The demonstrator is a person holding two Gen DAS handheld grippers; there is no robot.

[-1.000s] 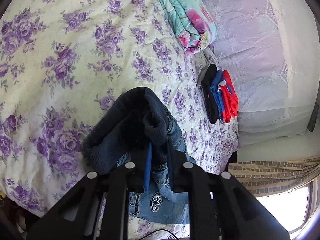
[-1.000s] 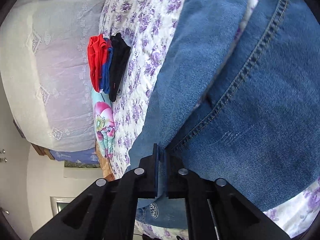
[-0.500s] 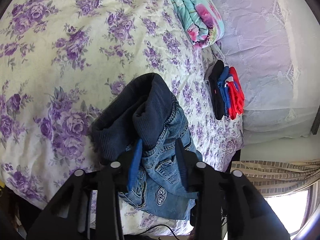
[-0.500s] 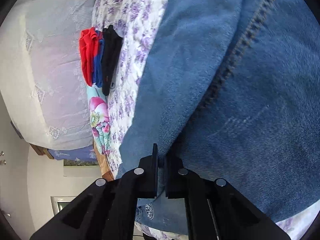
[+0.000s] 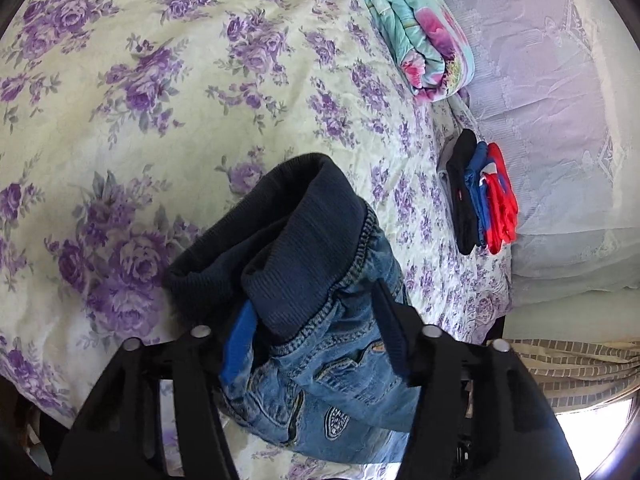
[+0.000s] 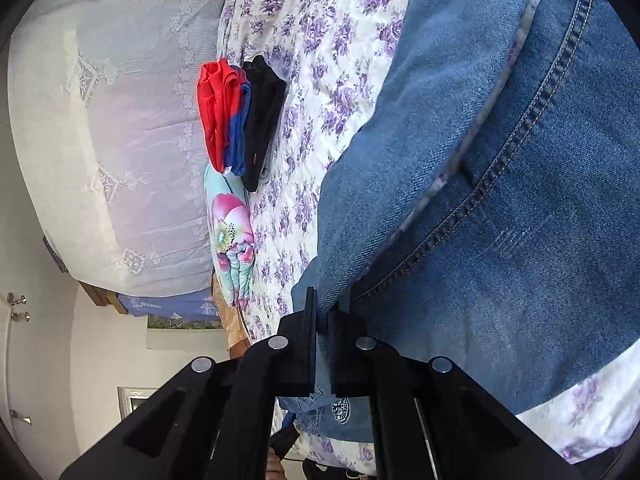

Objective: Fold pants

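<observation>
The left gripper (image 5: 312,332) has its fingers spread wide on either side of the waistband of the jeans (image 5: 320,344), gripping nothing; the right gripper (image 6: 323,320) is pinched together on a denim edge of the same jeans (image 6: 500,240). The one pair of jeans lies on the flowered bedspread (image 5: 160,100), its legs filling the right view and running out of frame. Further off sit one stack of folded clothes (image 5: 482,196), red, blue and black, and one folded blanket (image 5: 412,28), cut off at the top
</observation>
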